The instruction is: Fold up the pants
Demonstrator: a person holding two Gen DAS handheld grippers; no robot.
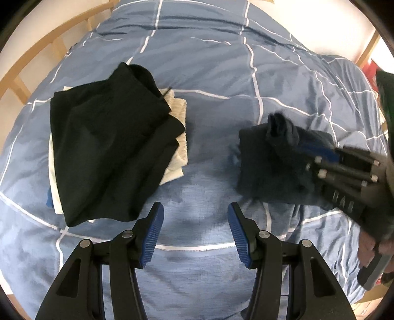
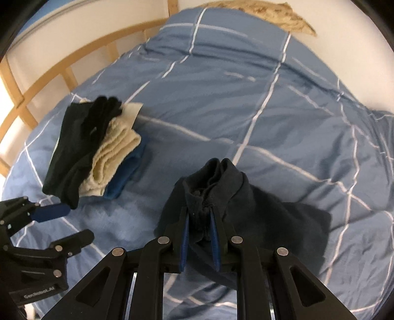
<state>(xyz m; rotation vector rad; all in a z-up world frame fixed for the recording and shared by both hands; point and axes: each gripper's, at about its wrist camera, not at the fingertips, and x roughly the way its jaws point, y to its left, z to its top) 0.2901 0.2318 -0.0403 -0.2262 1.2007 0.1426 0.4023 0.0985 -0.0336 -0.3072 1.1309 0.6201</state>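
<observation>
Folded dark navy pants (image 2: 270, 216) lie in a bundle on the blue checked bed cover (image 2: 246, 98). My right gripper (image 2: 199, 233) is shut on a bunched fold of them, and the cloth fills the narrow gap between its blue pads. In the left wrist view the same pants (image 1: 266, 167) and right gripper (image 1: 305, 157) appear blurred at the right. My left gripper (image 1: 195, 221) hangs open over bare cover, with nothing between its fingers. It also shows at the lower left of the right wrist view, left gripper (image 2: 73, 222), close to the corner of the stack.
A stack of folded clothes (image 1: 106, 147), black on top of cream and blue pieces (image 2: 110, 157), lies to the left. A wooden bed rail (image 2: 61, 66) runs along the left side. A beige fluffy thing (image 2: 278, 17) lies at the head. A person's hand (image 1: 369, 248) holds the right gripper.
</observation>
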